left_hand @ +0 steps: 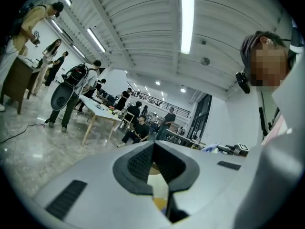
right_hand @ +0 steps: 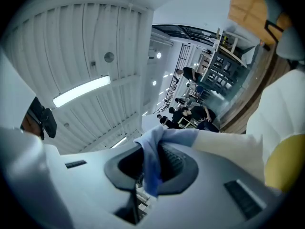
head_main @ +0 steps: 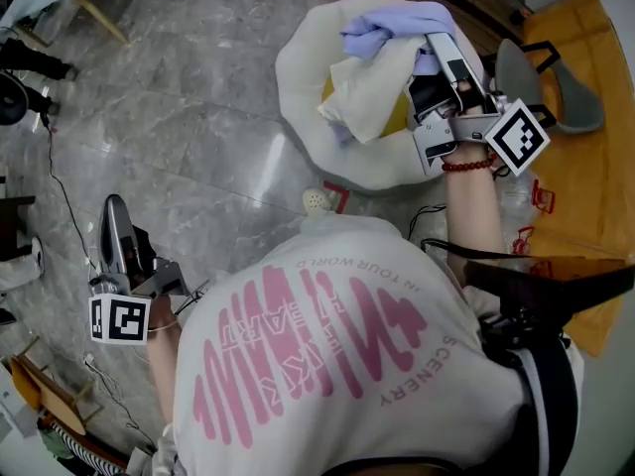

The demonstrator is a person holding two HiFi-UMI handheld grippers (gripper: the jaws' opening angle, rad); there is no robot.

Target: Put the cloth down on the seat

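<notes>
Right tool point(head_main: 438, 44) pinches a pale blue fabric cloth point(head_main: 389, 23) over the white rounded cushioned seat point(head_main: 298, 72). Left tool point(head_main: 116, 214), pressed together and empty, is well apart from the seat.

The cloth point(head_main: 392, 26) was a soft, pale blue piece, crumpled into loose folds. One bunched edge was pinched between the jaws of the right gripper point(head_main: 429, 46), and in the right gripper view a narrow tail of it hung down through them. The rest spilled toward ten o'clock from the jaws, on top of a heap of cream fabric point(head_main: 369, 92) with a yellow patch point(head_main: 332, 89) at its side; whether that heap belonged to the cloth could not be told. The seat point(head_main: 298, 77) was a round, puffy, off-white cushion at twelve o'clock in the head view, with the cloth over its one-o'clock part.
</notes>
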